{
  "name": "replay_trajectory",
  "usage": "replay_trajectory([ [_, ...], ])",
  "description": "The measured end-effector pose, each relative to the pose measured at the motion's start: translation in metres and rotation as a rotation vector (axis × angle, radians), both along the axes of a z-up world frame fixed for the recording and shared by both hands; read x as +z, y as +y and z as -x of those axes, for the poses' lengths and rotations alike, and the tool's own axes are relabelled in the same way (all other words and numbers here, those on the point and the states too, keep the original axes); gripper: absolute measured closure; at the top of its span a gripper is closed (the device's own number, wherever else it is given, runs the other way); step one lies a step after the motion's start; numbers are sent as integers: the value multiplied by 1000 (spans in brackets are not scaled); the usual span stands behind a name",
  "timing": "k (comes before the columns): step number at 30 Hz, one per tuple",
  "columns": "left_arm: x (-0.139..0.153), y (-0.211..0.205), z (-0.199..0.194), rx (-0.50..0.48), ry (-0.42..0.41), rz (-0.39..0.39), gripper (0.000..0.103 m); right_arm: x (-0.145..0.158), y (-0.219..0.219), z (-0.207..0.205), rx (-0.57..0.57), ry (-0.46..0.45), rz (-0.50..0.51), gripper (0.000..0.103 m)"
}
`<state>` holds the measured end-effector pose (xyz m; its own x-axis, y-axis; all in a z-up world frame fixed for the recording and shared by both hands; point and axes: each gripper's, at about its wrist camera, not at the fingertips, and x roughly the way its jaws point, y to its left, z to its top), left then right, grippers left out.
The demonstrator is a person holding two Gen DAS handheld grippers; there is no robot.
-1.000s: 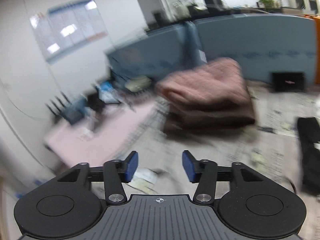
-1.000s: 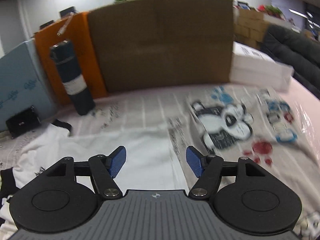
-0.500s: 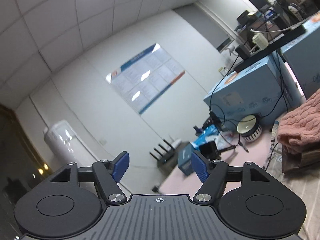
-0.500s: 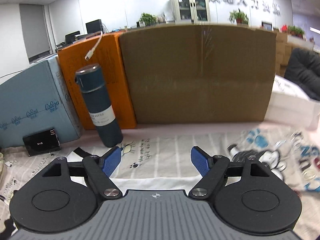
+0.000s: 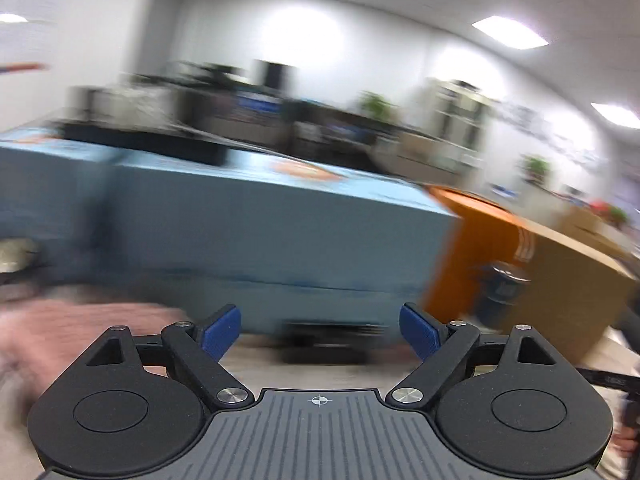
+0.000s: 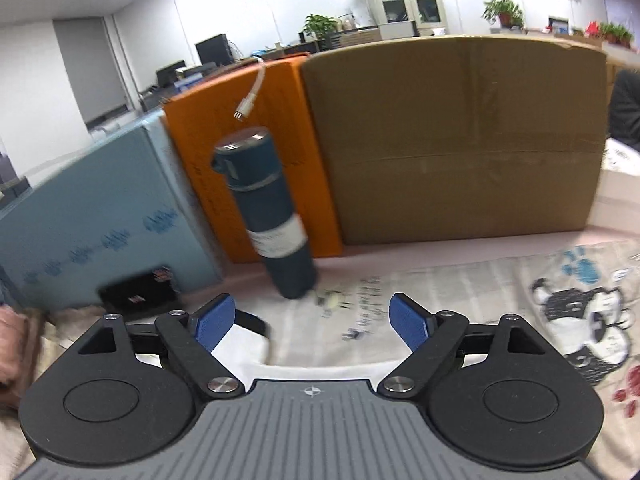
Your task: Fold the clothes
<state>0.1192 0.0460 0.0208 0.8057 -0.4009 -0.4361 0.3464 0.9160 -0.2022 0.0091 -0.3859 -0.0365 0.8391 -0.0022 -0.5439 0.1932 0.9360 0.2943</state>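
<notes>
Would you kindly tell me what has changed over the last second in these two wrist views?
Both claws, left and right, have just been opening, nothing between their jaws. The left view swung from the pink knit towards the orange box; the right one tilted up. The bottle stayed upright by the boxes.

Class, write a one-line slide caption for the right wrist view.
Open right gripper above a white garment, facing a dark teal bottle and brown cardboard box.

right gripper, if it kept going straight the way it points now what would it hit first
Probably the printed cloth on the table, just short of the dark blue bottle. The right gripper is open and tilted downward with nothing between its jaws; depth is hard to judge.
</notes>
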Motion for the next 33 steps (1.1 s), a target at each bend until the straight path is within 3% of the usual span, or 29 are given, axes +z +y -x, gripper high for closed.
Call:
replay_trajectory([
  [5,-42,-72,-52,-220,116,-10,14,-6,-1,-18,35,28,-160,18],
  [12,-121,-127,-112,-368,358,65,23,-53,-7,-46,128,170,-468,18],
  [16,-157,-167,-128,-398,425,44,24,-79,-4,-63,179,260,-566,18],
  [24,-208,-224,-158,-400,465,-88,24,-113,-7,-76,240,287,-709,18],
  [26,-215,-229,-151,-401,421,-128,42,-120,-9,-78,249,287,-739,18],
  [27,-217,-231,-146,-400,380,-164,66,-123,-10,-80,242,294,-743,18],
  [28,-218,-235,-141,-398,336,-205,83,-126,-11,-80,224,310,-737,18],
  [30,-218,-235,-135,-402,309,-204,93,-134,-13,-83,177,351,-725,19],
  [33,-211,-229,-126,-390,280,-188,96,-143,-17,-80,134,368,-760,20],
])
